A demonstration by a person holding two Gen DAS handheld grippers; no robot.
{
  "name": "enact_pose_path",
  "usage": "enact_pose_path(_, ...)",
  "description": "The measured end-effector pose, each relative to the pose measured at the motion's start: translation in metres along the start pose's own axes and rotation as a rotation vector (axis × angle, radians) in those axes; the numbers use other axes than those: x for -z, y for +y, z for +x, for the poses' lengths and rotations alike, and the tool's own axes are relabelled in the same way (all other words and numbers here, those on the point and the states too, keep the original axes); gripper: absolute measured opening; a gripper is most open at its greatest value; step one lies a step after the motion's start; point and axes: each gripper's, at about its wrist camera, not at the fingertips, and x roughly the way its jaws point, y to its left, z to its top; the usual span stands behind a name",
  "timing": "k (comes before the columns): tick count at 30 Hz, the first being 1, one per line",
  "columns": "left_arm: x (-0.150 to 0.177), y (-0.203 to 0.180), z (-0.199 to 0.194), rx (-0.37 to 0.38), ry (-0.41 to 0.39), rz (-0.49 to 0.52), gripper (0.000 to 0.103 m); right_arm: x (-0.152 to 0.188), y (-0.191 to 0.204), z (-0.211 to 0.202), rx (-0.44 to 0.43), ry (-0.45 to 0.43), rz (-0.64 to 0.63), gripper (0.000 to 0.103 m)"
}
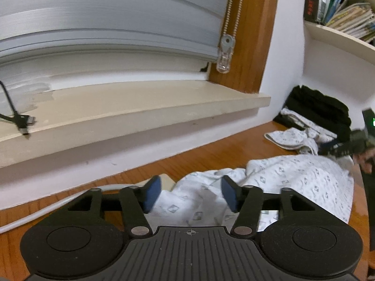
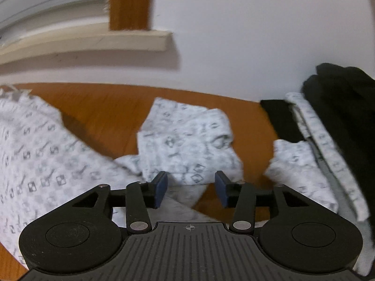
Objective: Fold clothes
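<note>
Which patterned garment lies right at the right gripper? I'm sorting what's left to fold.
The crumpled patterned piece straight ahead of the right gripper; the large spread one lies to its left, another by the black pile.

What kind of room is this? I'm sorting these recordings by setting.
Probably a home bedroom or study: a window sill under a blind, a bookshelf, and patterned clothes on a wooden table.

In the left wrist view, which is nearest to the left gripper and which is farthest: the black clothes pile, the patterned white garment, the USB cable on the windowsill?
From the left gripper:
1. Patterned white garment, directly under and ahead of the fingers.
2. USB cable, far left on the windowsill.
3. Black clothes pile, far right against the wall.
Items 2 and 3 are close to call.
</note>
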Motion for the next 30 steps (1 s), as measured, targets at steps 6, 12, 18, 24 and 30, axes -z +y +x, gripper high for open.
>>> enact_pose_path(6,0.005,0.022,-0.024,0.022,-0.050,-0.076,0.079,0.030,-0.011,-0.009,-0.051,-0.107,0.129,0.048)
enact_pose_path(12,0.016,0.035,-0.012,0.013,0.012,-0.111,0.078,0.035,-0.021,0.003,-0.103,-0.118,0.192,0.056)
enact_pose_path(18,0.015,0.035,0.006,0.003,0.075,-0.133,0.078,0.035,-0.024,0.007,-0.126,-0.116,0.211,0.067)
enact_pose_path(24,0.014,0.029,0.023,-0.028,0.181,-0.091,0.059,0.035,-0.021,0.009,-0.128,-0.110,0.206,0.073)
enact_pose_path(30,0.013,0.006,0.018,-0.077,0.148,-0.036,0.003,0.038,-0.030,0.008,-0.132,-0.126,0.263,0.074)
